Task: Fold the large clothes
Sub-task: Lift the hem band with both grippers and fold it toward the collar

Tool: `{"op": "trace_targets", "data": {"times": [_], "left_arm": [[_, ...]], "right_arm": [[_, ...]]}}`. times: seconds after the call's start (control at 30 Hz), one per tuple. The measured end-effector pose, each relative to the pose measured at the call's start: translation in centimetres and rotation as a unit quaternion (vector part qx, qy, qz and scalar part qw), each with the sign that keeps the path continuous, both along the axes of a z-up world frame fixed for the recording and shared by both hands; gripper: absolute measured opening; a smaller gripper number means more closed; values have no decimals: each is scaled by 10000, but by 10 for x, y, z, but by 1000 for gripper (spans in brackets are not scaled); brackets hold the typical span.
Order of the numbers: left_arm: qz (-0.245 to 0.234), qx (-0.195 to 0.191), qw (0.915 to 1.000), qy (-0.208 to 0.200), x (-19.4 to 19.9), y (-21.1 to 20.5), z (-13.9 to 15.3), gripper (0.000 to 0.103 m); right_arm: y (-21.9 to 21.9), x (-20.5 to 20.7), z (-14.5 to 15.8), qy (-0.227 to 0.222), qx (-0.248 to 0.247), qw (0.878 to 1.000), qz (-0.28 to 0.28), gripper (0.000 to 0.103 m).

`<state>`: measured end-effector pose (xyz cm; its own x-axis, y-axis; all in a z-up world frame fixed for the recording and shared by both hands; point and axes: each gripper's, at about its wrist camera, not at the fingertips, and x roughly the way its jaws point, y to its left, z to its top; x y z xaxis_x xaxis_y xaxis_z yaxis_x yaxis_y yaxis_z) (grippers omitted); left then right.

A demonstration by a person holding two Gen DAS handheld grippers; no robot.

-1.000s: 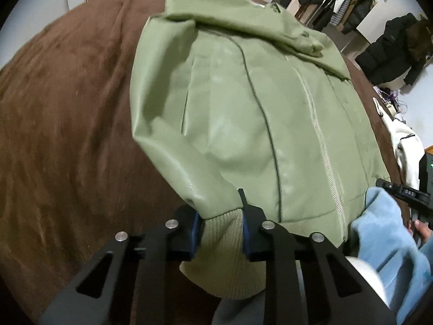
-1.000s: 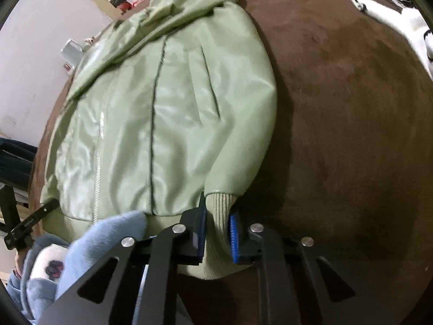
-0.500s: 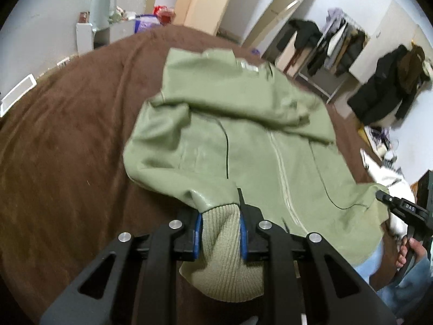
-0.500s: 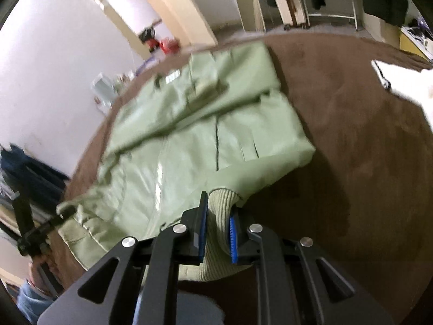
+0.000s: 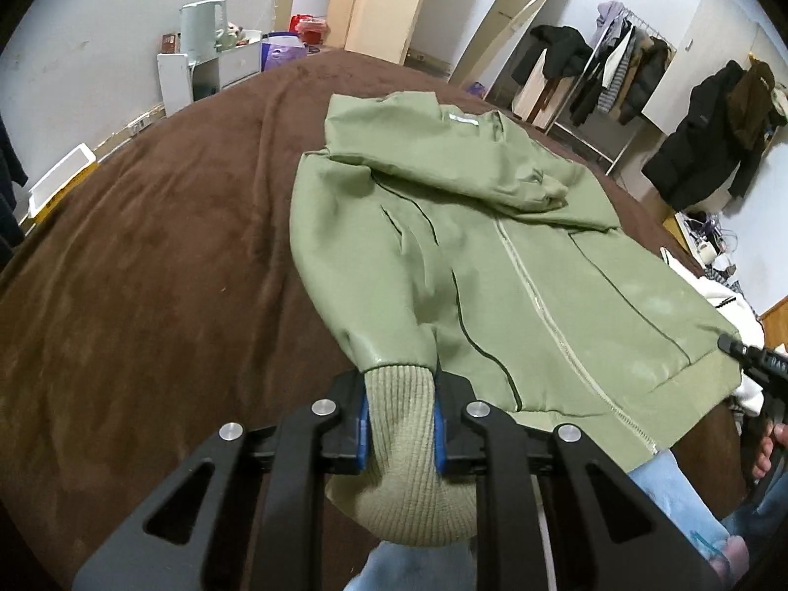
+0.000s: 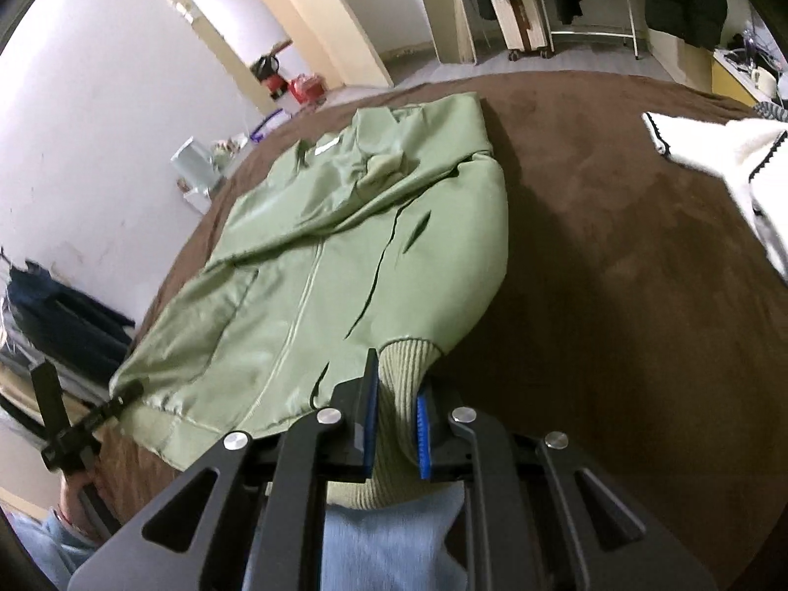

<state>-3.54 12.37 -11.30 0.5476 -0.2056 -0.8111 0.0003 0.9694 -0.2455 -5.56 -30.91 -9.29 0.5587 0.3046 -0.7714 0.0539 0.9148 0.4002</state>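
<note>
green jacket (image 5: pixel 473 256) lies front up on the brown bed (image 5: pixel 147 285), zip closed, hood flopped over the chest. left claw (image 5: pixel 399 423) pinches the ribbed cuff (image 5: pixel 399 404) of one sleeve; right claw (image 6: pixel 396 423) pinches the other cuff (image 6: pixel 404 369). both sleeves run along the jacket's sides. a white garment (image 6: pixel 719 157) sits near the bed's far right edge, apart from the jacket

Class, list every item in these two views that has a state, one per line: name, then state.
green jacket: zipped, spread front-up on the bed
left gripper: shut on the left cuff
right gripper: shut on the right cuff
brown blanket: spread flat under the jacket
white garment: lying apart, untouched
</note>
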Motion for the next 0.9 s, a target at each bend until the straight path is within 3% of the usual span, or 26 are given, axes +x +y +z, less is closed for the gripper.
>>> {"op": "trace_targets", "data": {"times": [0.27,0.43,0.63,0.77,0.9], "left_arm": [[-167,245,9995,-61,-32,17,46,20],[-59,208,9995,-220,-20,19,45,20],[242,241,9953,-911,23,10,61,20],[393,195,9908,-1278,76,7,73,20],[429,225,9876,-1490,132,3,78,20]], "right_arm": [[14,-39,26,188,-127,9997,119,12],[19,-34,26,26,-186,9998,51,12],[17,6,41,-617,-222,9973,-331,13],[14,64,57,-1196,-258,9913,-489,13],[11,123,64,-1370,-395,9884,-513,13]]}}
